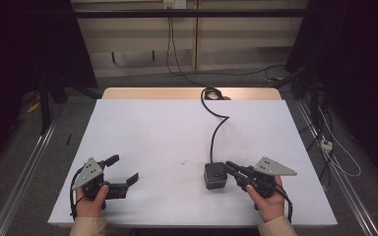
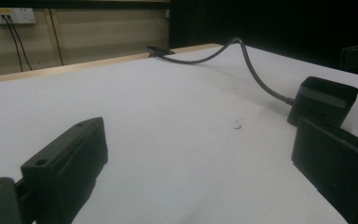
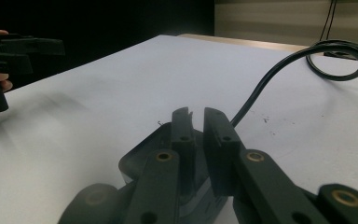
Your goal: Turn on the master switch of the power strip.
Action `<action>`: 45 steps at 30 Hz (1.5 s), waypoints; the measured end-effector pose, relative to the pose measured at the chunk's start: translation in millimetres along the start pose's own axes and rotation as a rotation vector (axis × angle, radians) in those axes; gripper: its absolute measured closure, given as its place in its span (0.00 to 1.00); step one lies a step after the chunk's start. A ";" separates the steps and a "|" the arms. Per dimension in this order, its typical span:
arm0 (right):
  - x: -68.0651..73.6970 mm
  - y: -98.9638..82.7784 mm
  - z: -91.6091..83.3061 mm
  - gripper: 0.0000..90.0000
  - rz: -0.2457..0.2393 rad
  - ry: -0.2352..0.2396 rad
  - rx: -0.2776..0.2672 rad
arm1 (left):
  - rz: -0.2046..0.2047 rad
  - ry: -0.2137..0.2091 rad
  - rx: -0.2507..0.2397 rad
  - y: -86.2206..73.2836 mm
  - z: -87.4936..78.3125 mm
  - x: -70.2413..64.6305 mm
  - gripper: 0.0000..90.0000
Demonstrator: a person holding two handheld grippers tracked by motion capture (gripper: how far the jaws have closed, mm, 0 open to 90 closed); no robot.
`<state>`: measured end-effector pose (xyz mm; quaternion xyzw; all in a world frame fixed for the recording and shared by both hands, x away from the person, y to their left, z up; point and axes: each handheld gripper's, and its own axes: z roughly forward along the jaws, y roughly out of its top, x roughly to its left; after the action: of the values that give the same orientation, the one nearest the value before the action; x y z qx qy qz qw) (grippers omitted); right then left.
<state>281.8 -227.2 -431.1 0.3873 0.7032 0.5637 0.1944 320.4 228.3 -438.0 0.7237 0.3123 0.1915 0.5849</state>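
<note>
Two nearly closed jaws of the right hand-held gripper [image 3: 196,122] sit over the black power adapter [image 1: 215,176] on the desk [image 1: 142,132], apparently gripping nothing, so they should reopen and straddle its sides, while the left hand-held gripper [image 1: 126,170] waits wide open.

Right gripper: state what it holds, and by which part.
The right gripper holds nothing: its jaws are nearly shut over the black box, with only a thin empty gap between them.

1 black box [image 1: 215,175] with 1 cable [image 1: 215,129], 2 grippers: left [image 1: 123,173], right [image 1: 230,168], 1 table [image 1: 142,128], 1 wall socket [image 1: 173,4].
</note>
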 end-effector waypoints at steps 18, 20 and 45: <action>4.0 1.5 6.2 1.00 -0.002 0.029 0.022 | 0.005 -0.002 0.001 0.3 0.2 -0.1 0.04; 4.2 1.6 6.4 1.00 -0.007 0.036 0.021 | 0.006 -0.002 0.000 0.4 0.0 -0.1 0.04; 13.4 -1.3 13.8 1.00 -0.057 0.063 0.075 | 0.009 -0.007 -0.001 0.7 -0.1 -0.4 0.04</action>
<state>282.8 -208.2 -434.2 0.3565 0.7403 0.5429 0.1734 320.1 228.1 -437.3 0.7255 0.3068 0.1920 0.5854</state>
